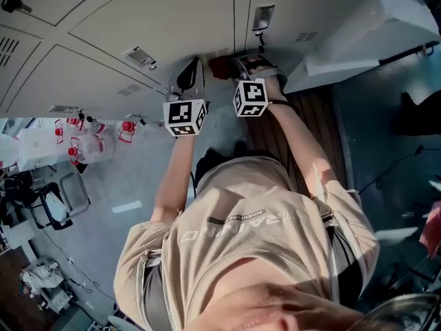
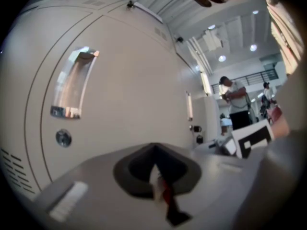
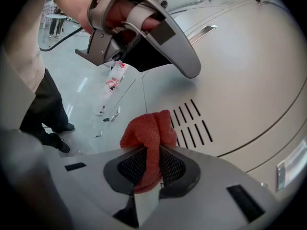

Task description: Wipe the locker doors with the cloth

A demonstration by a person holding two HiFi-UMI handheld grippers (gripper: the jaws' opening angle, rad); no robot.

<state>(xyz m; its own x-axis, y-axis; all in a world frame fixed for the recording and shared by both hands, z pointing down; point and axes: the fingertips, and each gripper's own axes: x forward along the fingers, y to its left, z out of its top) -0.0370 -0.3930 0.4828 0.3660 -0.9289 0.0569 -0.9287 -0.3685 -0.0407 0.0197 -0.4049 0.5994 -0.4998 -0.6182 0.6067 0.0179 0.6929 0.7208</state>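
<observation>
A red cloth (image 3: 146, 131) is bunched and clamped in my right gripper (image 3: 152, 151), its free end puffing out past the jaws. It sits close to the vent slots (image 3: 192, 123) of a pale grey locker door (image 3: 240, 80). In the head view the cloth (image 1: 220, 66) shows dark red against the lockers, with the right gripper (image 1: 240, 66) on it. My left gripper (image 1: 191, 74) is just left of it, also up at the door. In its own view the left gripper (image 2: 153, 150) is shut with nothing in it, facing a door with a metal handle (image 2: 72, 83) and a keyhole (image 2: 63, 138).
Lockers (image 1: 138, 19) fill the top of the head view, with one door (image 1: 372, 33) swung open at the right. Clear bottles with red caps (image 1: 86, 140) stand on the floor at the left. A folding cart (image 1: 58, 202) is nearby. People (image 2: 235, 107) stand far off.
</observation>
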